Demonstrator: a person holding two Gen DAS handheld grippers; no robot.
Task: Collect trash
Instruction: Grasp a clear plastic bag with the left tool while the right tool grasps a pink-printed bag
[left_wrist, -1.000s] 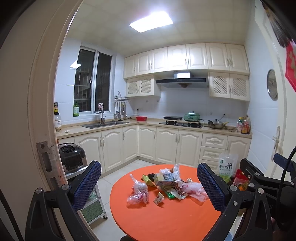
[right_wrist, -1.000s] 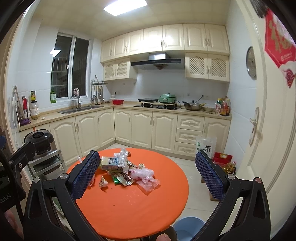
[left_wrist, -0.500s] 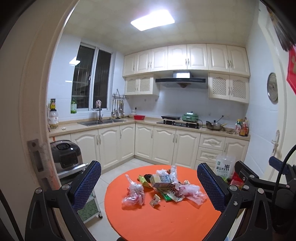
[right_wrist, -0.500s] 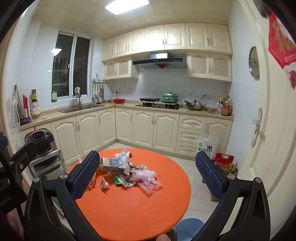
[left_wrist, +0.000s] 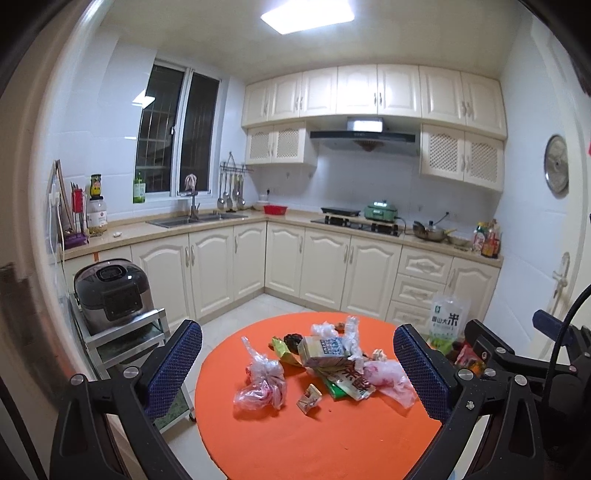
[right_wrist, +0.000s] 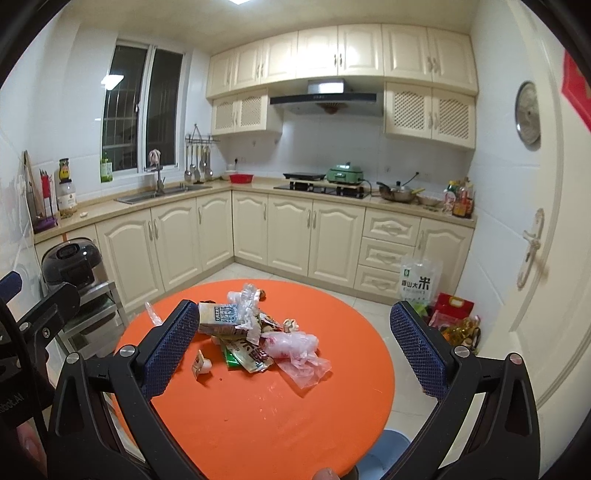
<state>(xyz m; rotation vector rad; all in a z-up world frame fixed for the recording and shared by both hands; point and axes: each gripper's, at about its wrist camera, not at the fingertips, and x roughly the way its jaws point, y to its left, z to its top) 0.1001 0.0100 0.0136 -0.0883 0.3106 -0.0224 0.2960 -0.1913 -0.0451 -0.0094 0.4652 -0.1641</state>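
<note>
L tongs (left_wrist: 297, 363) wide, empty; R tongs (right_wrist: 293, 341) wide, empty; trash pile (right_wrist: 258, 328) on orange table (right_wrist: 277, 413)

the clear rice bag (right_wrist: 419, 280) standing on the floor against the lower drawers carries a white label with a large black character 米 beside smaller characters too small to make out, under a small green logo; it shows in the left wrist view too (left_wrist: 447, 317). print on the carton (right_wrist: 218, 315) and the snack wrapper (right_wrist: 247, 352) on the orange table is too blurred to read.
</note>
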